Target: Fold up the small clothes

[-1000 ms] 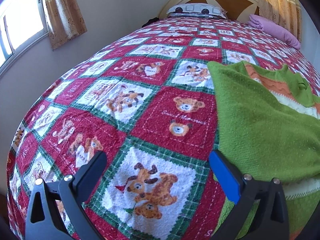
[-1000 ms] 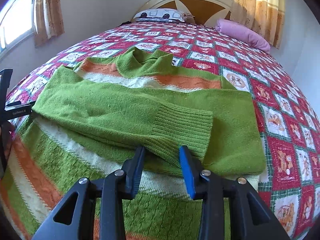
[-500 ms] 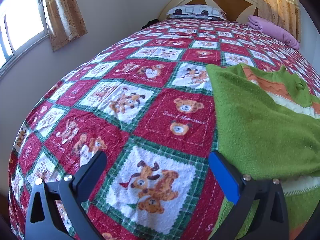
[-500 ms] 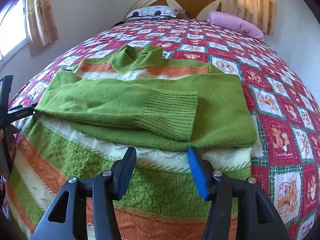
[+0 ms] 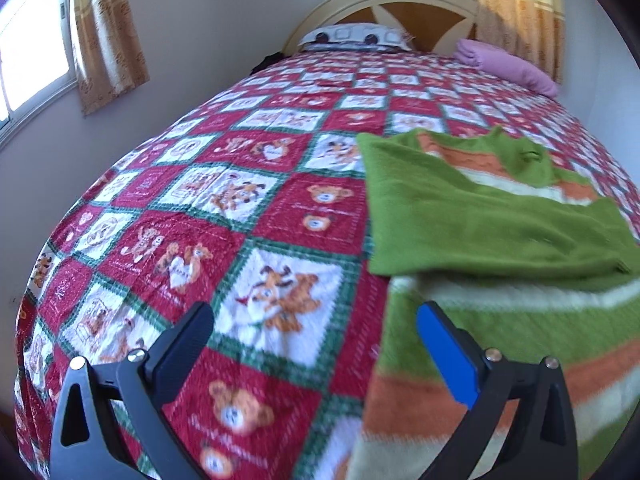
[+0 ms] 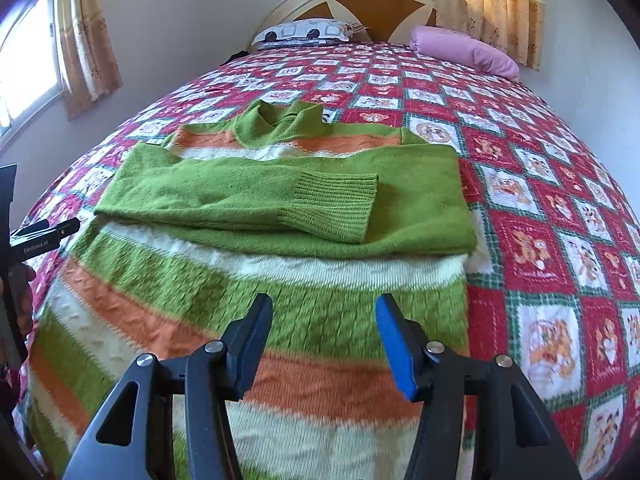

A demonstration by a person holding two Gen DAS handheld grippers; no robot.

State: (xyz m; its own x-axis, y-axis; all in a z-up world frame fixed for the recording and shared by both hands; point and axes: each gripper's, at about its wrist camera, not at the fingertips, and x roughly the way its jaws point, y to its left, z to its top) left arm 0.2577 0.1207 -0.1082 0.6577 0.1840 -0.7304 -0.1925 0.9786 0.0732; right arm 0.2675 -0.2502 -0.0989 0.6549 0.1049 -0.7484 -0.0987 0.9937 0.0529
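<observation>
Both claws, left claw (image 5: 316, 344) and right claw (image 6: 324, 332), are spread and empty above the sweater (image 6: 256, 300), so the loose folded sleeve (image 6: 280, 204) may slide when the hem is lifted.

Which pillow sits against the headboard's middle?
The patterned pillow, white with dark rounded shapes. The pink pillow lies off to the right by the curtain.
</observation>
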